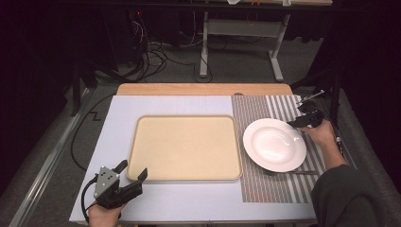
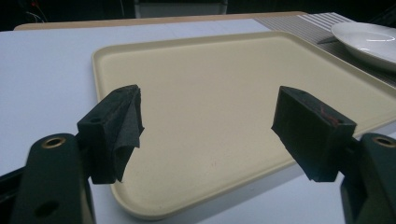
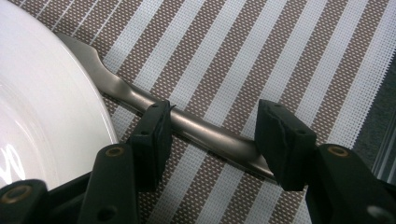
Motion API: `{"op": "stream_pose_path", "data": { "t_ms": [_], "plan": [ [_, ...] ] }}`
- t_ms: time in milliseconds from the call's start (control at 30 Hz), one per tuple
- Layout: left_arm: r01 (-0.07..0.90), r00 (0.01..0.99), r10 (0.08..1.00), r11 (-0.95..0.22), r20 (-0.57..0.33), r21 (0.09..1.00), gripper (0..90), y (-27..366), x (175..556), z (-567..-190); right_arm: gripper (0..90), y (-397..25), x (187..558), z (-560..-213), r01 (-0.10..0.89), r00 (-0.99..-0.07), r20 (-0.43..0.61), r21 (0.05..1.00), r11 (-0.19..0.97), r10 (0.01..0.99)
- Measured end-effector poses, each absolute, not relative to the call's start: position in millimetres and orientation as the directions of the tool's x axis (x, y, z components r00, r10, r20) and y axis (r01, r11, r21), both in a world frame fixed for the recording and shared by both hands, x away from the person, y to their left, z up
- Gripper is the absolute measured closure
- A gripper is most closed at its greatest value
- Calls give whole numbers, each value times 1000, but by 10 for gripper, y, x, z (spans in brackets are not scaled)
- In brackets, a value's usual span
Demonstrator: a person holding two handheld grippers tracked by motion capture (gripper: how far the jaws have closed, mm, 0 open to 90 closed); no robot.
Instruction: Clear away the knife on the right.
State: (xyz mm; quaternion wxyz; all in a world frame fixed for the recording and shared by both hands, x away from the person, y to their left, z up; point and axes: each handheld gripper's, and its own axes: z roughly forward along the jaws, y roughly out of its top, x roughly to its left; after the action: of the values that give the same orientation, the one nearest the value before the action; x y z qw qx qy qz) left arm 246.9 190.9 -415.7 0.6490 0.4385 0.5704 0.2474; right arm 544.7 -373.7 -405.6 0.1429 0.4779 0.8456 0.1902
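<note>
Our right gripper [image 3: 212, 140] sits low over the striped placemat [image 3: 289, 56], jaws wide apart and straddling a metal utensil handle [image 3: 196, 128] that lies just right of the white plate [image 1: 274, 144]. Nothing clamped yet; the pads look to be on either side of the handle, with a gap on the far pad's side. The utensil's head end runs under the plate rim, so we can't tell whether it's a fork, knife or spoon.

Our left gripper [image 1: 134, 173] is parked at the near-left corner of the beige tray [image 1: 185, 147], jaws fully spread, holding nothing.

Risks as we see them:
- The handle is thin and flat on the mat, so closing could pinch the weave or skid off the metal.
- Lifting with the head under the rim could tip or shove the plate.
- The handle lies diagonal across the jaws, so it may pivot when gripped.
</note>
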Motion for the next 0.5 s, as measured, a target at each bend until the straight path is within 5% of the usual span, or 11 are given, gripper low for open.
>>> {"op": "stream_pose_path", "data": {
  "t_ms": [500],
  "plan": [
    [176,227,822,494,-523,852,250,1908,2467,-4156,489,-3817,5451,-4089,799,-455,46,462,384,889]
  ]
}}
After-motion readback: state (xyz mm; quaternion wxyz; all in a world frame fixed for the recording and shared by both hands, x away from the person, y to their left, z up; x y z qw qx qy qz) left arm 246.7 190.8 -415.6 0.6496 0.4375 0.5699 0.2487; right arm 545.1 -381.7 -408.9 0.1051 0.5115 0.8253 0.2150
